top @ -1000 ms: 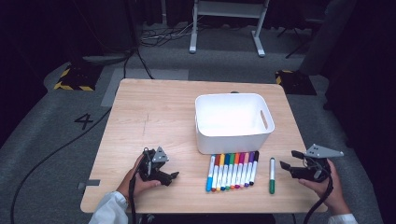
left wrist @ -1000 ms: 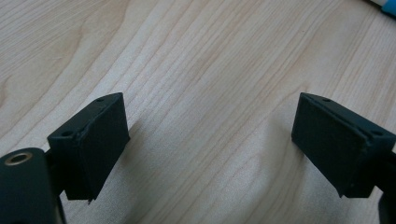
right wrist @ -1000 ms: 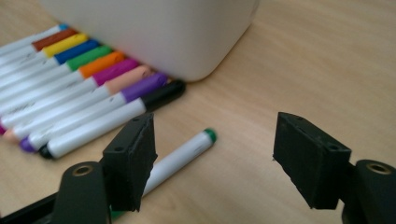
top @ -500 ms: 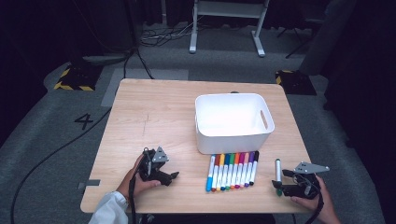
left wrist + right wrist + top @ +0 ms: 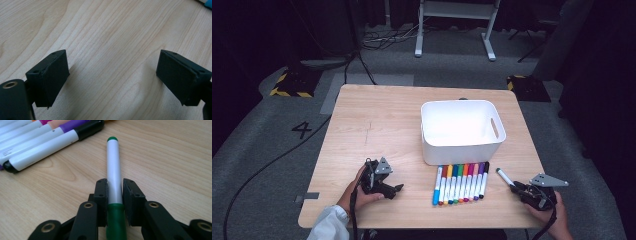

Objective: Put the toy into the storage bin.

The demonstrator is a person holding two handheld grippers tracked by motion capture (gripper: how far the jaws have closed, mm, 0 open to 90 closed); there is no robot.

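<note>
Lowered near the table's right edge (image 5: 532, 150), right claw (image 5: 115, 192) just clenched the green marker (image 5: 113, 170); left claw (image 5: 112, 75) released.

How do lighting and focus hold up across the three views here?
High view: table lit, floor around it dark, picture soft. Left gripper view: crisp wood grain, soft shadows under the jaws. Right gripper view: green marker sharp in the right gripper, other markers slightly blurred.

A dim recording lab or studio: a light wooden table (image 5: 387, 120) stands on grey carpet (image 5: 272, 150), with black-and-yellow hazard-striped blocks (image 5: 292, 84) at ten and two o'clock, black cables (image 5: 362, 50) and a white metal stand (image 5: 455, 20) at twelve.
</note>
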